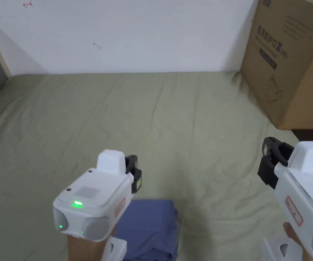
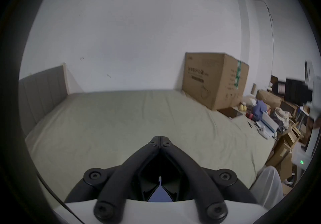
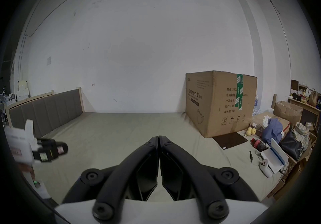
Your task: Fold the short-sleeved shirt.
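A blue shirt [image 1: 150,229] lies folded into a compact rectangle on the olive bed sheet [image 1: 125,129], at the near edge in the head view. My left gripper [image 1: 134,173] hovers just above the shirt's far left corner, its jaws pressed together with nothing between them; a sliver of the blue shirt [image 2: 159,196] shows beneath its body in the left gripper view. My right gripper [image 1: 268,159] is held in the air well to the right of the shirt. Its jaws [image 3: 159,138] meet tip to tip and hold nothing.
A large cardboard box [image 1: 290,61] stands on the bed's far right corner against the white wall. A grey padded headboard [image 3: 46,111] borders the left side. Beyond the bed's right edge lie a dark mat [image 3: 230,140], bags, cartons and loose clutter [image 3: 284,137].
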A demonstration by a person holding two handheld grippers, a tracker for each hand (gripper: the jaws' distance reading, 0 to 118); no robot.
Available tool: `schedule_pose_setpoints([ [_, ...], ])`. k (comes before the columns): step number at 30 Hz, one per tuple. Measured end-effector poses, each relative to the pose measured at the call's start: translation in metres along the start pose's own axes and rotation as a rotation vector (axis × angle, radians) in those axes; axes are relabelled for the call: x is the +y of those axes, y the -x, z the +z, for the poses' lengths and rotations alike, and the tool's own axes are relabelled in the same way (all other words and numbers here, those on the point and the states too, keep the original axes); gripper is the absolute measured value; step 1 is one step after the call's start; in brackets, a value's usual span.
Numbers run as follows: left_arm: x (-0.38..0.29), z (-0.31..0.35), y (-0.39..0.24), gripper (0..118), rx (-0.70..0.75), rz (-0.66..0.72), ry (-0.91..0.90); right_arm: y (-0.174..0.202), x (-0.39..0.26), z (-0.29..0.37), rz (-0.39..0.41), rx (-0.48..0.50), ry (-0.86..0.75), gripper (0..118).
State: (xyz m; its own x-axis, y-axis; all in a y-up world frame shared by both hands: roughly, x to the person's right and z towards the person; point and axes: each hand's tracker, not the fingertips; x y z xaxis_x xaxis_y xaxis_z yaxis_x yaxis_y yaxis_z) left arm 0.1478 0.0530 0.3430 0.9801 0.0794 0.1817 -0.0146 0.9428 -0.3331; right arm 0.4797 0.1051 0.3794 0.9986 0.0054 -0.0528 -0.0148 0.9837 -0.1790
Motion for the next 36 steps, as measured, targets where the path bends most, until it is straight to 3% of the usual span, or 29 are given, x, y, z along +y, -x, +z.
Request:
schedule_pose_setpoints([
  [10, 0.04, 0.047, 0.063, 0, 0.176, -0.052, -0.204, 0.034, 0.016, 0.003, 0.014, 0.015, -0.069, 0],
  [24, 0.032, 0.07, 0.098, 0, 0.254, -0.025, -0.222, 0.061, 0.008, -0.003, 0.035, 0.032, -0.078, 0],
  [30, 0.028, 0.07, 0.101, 0, 0.256, -0.031, -0.208, 0.086, -0.032, -0.033, -0.003, 0.102, 0.041, 0],
  [36, 0.022, 0.068, 0.11, 0, 0.261, -0.036, -0.192, 0.124, -0.099, -0.064, 0.031, 0.15, 0.196, 0],
])
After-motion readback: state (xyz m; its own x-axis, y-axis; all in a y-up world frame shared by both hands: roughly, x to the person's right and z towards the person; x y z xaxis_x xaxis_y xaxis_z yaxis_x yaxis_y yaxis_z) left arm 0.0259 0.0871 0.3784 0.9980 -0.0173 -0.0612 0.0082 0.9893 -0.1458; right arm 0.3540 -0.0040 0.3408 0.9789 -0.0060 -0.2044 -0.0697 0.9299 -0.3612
